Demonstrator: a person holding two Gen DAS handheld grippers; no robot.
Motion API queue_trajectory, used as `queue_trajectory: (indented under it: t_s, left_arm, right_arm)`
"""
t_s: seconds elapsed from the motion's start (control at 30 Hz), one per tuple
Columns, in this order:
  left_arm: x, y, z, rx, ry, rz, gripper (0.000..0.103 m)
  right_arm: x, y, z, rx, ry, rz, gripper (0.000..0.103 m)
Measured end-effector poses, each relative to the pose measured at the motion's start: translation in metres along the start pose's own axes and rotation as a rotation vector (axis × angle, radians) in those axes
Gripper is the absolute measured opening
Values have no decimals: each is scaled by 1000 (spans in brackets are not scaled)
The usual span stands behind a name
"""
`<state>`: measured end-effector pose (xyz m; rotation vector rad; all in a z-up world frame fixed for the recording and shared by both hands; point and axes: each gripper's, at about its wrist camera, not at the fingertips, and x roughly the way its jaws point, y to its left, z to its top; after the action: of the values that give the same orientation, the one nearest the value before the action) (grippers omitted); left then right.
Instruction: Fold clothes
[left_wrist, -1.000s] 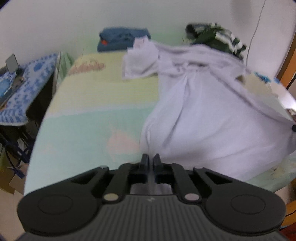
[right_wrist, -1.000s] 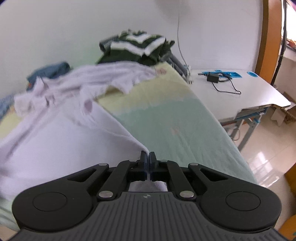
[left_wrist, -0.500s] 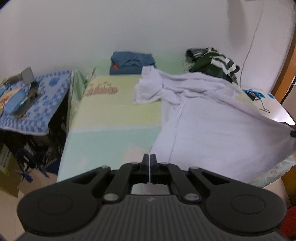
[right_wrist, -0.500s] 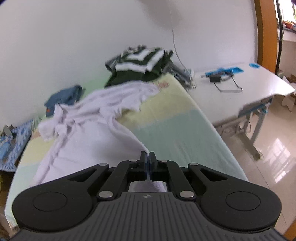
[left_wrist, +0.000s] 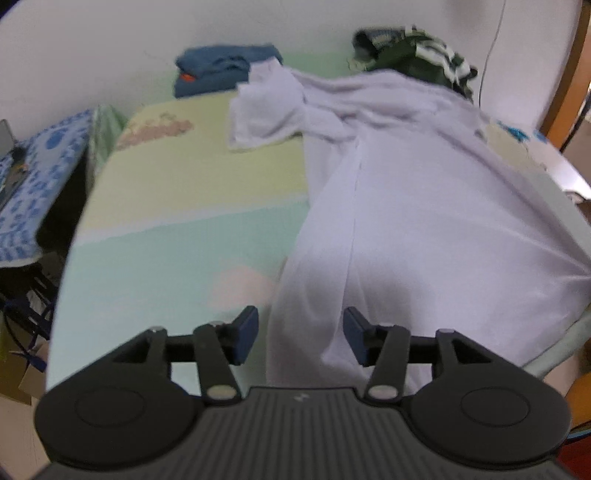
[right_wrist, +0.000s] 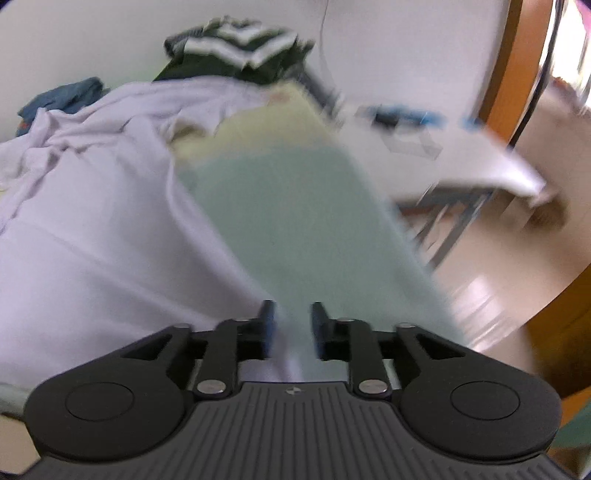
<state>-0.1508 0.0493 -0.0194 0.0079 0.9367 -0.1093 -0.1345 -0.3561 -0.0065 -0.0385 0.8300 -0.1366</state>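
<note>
The left gripper (left_wrist: 301, 338) and right gripper (right_wrist: 290, 330) have just been opening, their jaws now spread with the near hem of the pale lilac cotton shirt (left_wrist: 406, 229) lying loose between them, no longer pinched. The shirt sprawls over the right half of the green-and-yellow quilted bed (left_wrist: 192, 229), one sleeve bunched near the folded blue garment (left_wrist: 221, 70). Released unevenly, the hem may slump off the bed's near edge, and the rumpled sleeve would spoil any fold.

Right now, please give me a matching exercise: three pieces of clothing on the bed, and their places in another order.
Clothes:
1. pale lilac cotton shirt
2. folded blue garment
3. dark green and white striped garment

Places:
a. far left end of the bed, by the wall
b. far right end, by the wall
c. spread along the bed toward the camera

Pairs: 1-c, 2-a, 3-b
</note>
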Motion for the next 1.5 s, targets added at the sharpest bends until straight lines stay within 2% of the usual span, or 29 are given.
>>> queue_trajectory:
  t_s: [0.1,0.13,0.17,0.23,0.3,0.43,0.57,0.7,0.8,0.87,0.9,0.93,1.0,1.13,1.37,1.5]
  left_arm:
    - [10,-2,0,6,27,-5,46]
    - [11,-3,0,7,25,-13,37]
    - [10,-4,0,10,23,-21,33]
    - [9,-4,1,23,20,-25,10]
    - [8,-4,1,30,19,-32,4]
    - [-1,-4,0,24,1,-44,3]
    - [-12,-3,-1,22,-23,-53,3]
    - [-15,1,-5,14,-33,-63,3]
    - [-15,1,-7,33,-34,-59,3]
    - [-16,1,-7,44,-35,-62,3]
    - [-16,1,-8,49,-36,-64,3]
    - [-17,1,-8,54,-39,-62,3]
    - [-20,3,-9,55,-43,-59,1]
    - [-28,14,-9,26,-37,-56,0]
    - [-41,22,-22,6,12,-6,0]
    - [-42,25,-30,-20,45,26,0]
  right_arm:
    - [-24,2,16,0,-138,-32,37]
    - [-29,6,23,5,-173,-23,40]
    - [-33,9,31,16,-195,23,40]
    - [-34,25,47,29,-191,162,40]
    - [-27,55,61,28,-172,282,40]
    - [-4,128,80,7,-92,484,40]
    - [26,194,93,-17,-34,586,40]
    - [58,242,103,-35,18,613,43]
    - [79,265,109,15,82,635,42]
    - [82,271,107,25,107,642,28]
    - [84,276,107,13,119,621,15]
    - [83,282,107,-5,124,607,8]
    - [78,286,107,-23,100,624,6]
    - [55,300,110,-80,42,693,5]
    - [43,337,112,-137,48,787,5]
    - [47,362,103,-208,42,774,5]
